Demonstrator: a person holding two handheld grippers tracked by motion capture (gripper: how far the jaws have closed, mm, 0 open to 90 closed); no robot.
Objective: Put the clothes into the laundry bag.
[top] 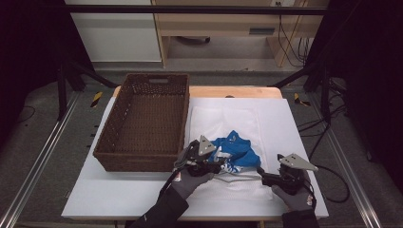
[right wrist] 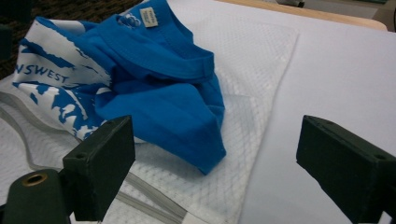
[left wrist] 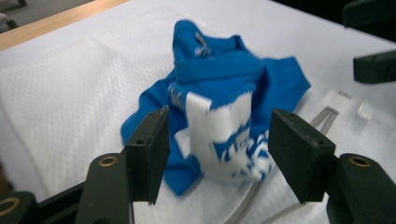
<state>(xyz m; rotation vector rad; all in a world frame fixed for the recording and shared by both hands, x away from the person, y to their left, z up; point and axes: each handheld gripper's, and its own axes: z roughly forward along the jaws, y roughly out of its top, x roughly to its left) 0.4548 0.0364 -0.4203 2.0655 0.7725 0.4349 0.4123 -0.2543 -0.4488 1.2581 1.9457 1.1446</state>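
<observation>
Shirt (top: 236,153): a blue garment with white print, crumpled in a heap on the mesh bag, right of the basket and between the 2 grippers; its collar label faces up in the right gripper view (right wrist: 149,17).
Mesh bag (top: 223,118): a flat white bag with a zip edge, spread on the table under the shirt; the zip runs along its near side, below the heap.
Left gripper (top: 215,164): held at the shirt's left edge, jaws pointing at the heap. In the left gripper view (left wrist: 219,154) the 2 pads stand apart on either side of the white printed fold, with a visible gap on each side; nothing is pinched.
Right gripper (top: 260,172): held at the near right corner of the bag, just right of the shirt. In the right gripper view (right wrist: 215,182) the jaws stand wide apart over the bag, the shirt's blue hem just ahead of them; nothing is between the pads.
Basket (top: 119,142): a brown wicker basket with handle slots, on the left half of the table, its right wall beside the bag.
Table (top: 294,123): a white top with a wooden far edge.
</observation>
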